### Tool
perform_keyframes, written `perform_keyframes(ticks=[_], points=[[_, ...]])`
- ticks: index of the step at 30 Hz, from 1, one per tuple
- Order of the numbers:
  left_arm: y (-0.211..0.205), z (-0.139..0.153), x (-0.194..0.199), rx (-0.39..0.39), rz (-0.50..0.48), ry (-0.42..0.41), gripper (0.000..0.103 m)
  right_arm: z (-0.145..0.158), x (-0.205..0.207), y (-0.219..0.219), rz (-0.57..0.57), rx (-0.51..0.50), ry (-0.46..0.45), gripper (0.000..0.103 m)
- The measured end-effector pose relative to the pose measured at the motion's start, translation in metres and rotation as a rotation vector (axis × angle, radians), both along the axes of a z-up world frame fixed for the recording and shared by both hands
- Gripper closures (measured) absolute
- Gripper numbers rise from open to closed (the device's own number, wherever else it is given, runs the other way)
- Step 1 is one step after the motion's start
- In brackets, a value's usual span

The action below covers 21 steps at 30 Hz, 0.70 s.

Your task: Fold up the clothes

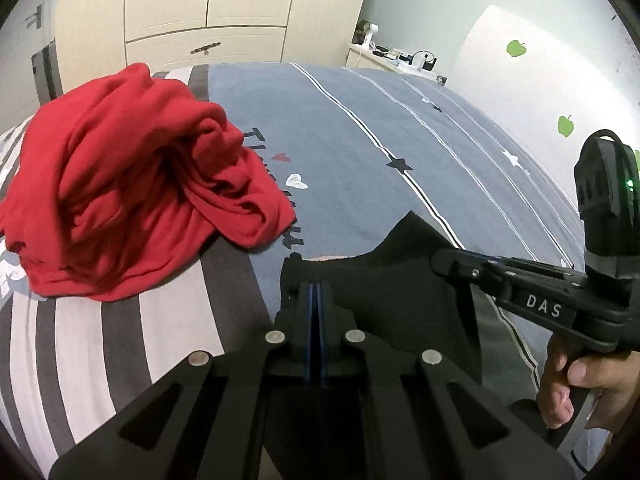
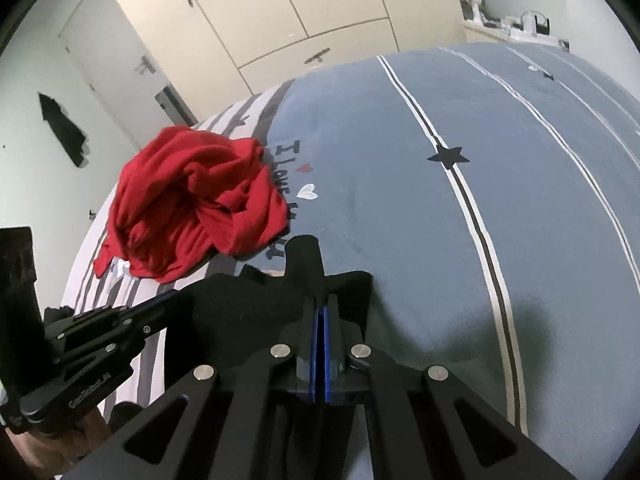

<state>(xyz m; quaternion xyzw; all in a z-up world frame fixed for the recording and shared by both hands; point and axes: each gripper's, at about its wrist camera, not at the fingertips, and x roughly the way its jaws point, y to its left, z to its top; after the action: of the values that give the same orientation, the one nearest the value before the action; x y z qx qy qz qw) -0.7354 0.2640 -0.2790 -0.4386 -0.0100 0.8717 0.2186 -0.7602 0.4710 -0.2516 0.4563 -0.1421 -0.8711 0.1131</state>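
Right now my left gripper (image 1: 316, 292) is clamped on the black garment (image 1: 384, 280), and my right gripper (image 2: 320, 312) pinches the same cloth beside it, at about 3 o'clock; the red garment (image 1: 132, 184) lies crumpled on the bed (image 1: 360, 140) at 10 o'clock

Printed lettering on the bed cover (image 1: 360, 152) partly hidden under the red garment (image 1: 120, 184), black garment (image 1: 380, 292) mostly hidden behind the left tool (image 1: 316, 292), nightstand clutter (image 1: 404, 56) too small to identify, person's hand (image 1: 576, 380) cut off by the frame edge
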Motion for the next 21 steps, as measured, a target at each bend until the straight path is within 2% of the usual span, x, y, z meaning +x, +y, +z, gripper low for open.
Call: perform_keyframes(ticks=[2,4,6,7,9,12,13,16,17,19,21], points=[[-0.002,0.0,-0.002,0.01,0.008,-0.002,0.102,-0.002,-0.003,0.004,-0.019,-0.018,0.004,0.101],[0.001,-0.018,-0.012,-0.042,0.022,-0.078,0.102,-0.009,-0.008,0.003,-0.016,-0.007,-0.014,0.101],[-0.001,-0.036,-0.021,-0.031,0.033,-0.153,0.102,-0.028,-0.016,-0.001,0.008,0.023,-0.09,0.101],[-0.004,-0.038,-0.024,-0.017,0.042,-0.159,0.101,-0.037,-0.019,-0.003,0.019,0.037,-0.125,0.1],[-0.009,-0.042,-0.029,0.012,0.061,-0.168,0.098,-0.044,-0.024,-0.001,0.017,0.042,-0.153,0.098],[-0.021,-0.031,-0.032,0.077,0.108,-0.142,0.088,-0.033,-0.022,0.015,-0.039,-0.01,-0.118,0.088],[-0.021,-0.026,-0.03,0.083,0.098,-0.119,0.088,-0.028,-0.019,0.018,-0.054,-0.011,-0.094,0.084],[-0.011,-0.016,-0.025,0.099,0.027,-0.078,0.088,-0.017,-0.011,0.021,-0.042,-0.014,-0.038,0.084],[-0.002,-0.019,-0.025,0.081,-0.004,-0.09,0.088,-0.017,-0.011,0.019,-0.022,-0.024,-0.041,0.084],[0.017,-0.031,-0.031,-0.024,-0.035,-0.124,0.088,-0.021,-0.011,0.01,0.021,-0.031,-0.058,0.084],[0.026,-0.052,-0.04,-0.122,-0.013,-0.185,0.088,-0.034,-0.015,-0.004,0.057,0.013,-0.099,0.084]])
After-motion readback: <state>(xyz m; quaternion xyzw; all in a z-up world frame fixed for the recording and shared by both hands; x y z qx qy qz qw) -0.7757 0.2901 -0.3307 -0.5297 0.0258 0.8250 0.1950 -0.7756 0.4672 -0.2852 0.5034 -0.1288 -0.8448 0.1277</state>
